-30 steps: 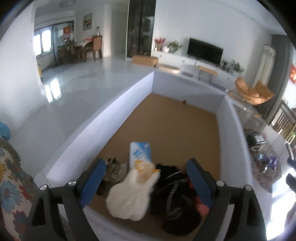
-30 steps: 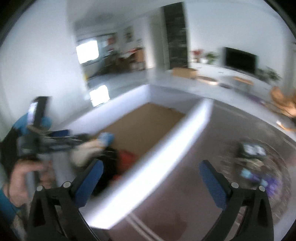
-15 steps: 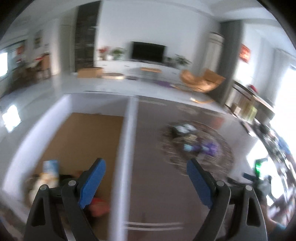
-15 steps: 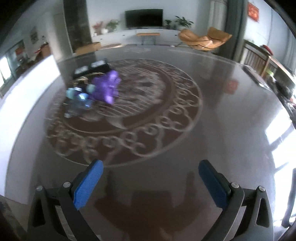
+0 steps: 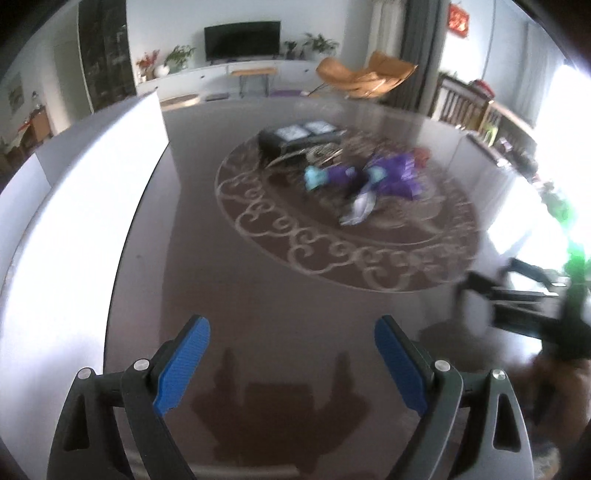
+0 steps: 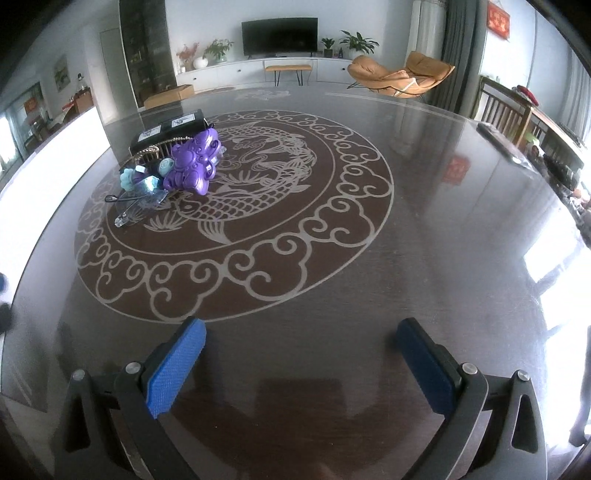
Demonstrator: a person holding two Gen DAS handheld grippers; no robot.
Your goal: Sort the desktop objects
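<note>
The purple toy (image 6: 194, 166) lies in a small pile with a black box (image 6: 168, 129) on the bench (image 6: 406, 221), at ten o'clock from the right gripper (image 6: 301, 363). Both grippers are released and empty; the left gripper (image 5: 291, 363) too. I think it is best to approach slowly and take one thing only.

A dark glossy table (image 6: 424, 206) with a pale scrollwork medallion (image 6: 236, 236) fills the foreground. At twelve o'clock a black television (image 6: 279, 36) hangs above a long white cabinet (image 6: 258, 72) with potted plants (image 6: 357, 40). A tan lounge chair (image 6: 402, 79) sits at one o'clock; daylight glares from three o'clock.
</note>
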